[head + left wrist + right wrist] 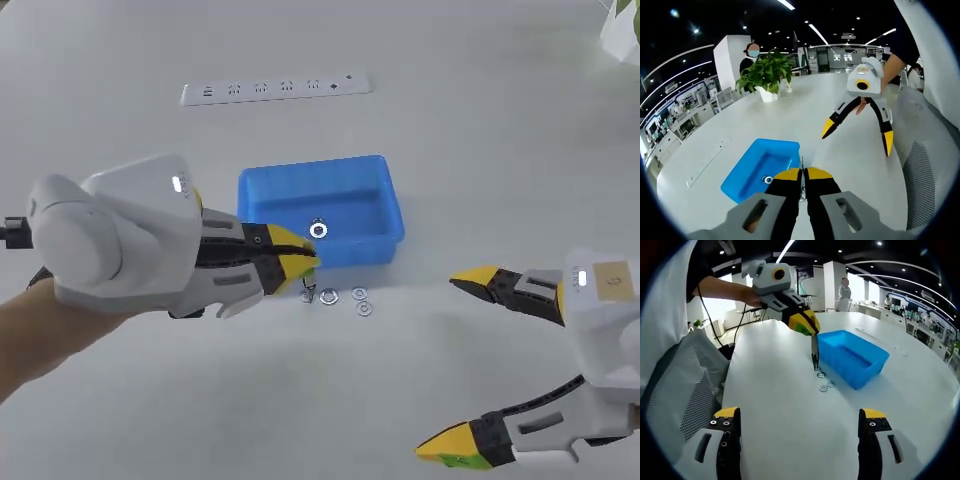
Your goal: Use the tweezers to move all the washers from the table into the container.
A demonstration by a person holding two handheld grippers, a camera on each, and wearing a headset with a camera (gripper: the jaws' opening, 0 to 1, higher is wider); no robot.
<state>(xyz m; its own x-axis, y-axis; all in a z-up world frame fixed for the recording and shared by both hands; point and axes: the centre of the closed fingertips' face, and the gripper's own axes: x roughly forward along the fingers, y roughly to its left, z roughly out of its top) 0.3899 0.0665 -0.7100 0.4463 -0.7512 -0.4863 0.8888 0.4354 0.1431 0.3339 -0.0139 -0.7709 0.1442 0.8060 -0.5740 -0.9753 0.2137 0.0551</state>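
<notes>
Left gripper (307,255), clamped on tweezers (308,289), holds their tips at the washers (330,296) beside the container (310,172); right gripper (438,367) gapes wide.

A white power strip (275,88) lies flat on the white table (480,130). A leafy potted plant (765,74) stands on the tabletop. A grey mesh chair (682,385) sits beside the table.
</notes>
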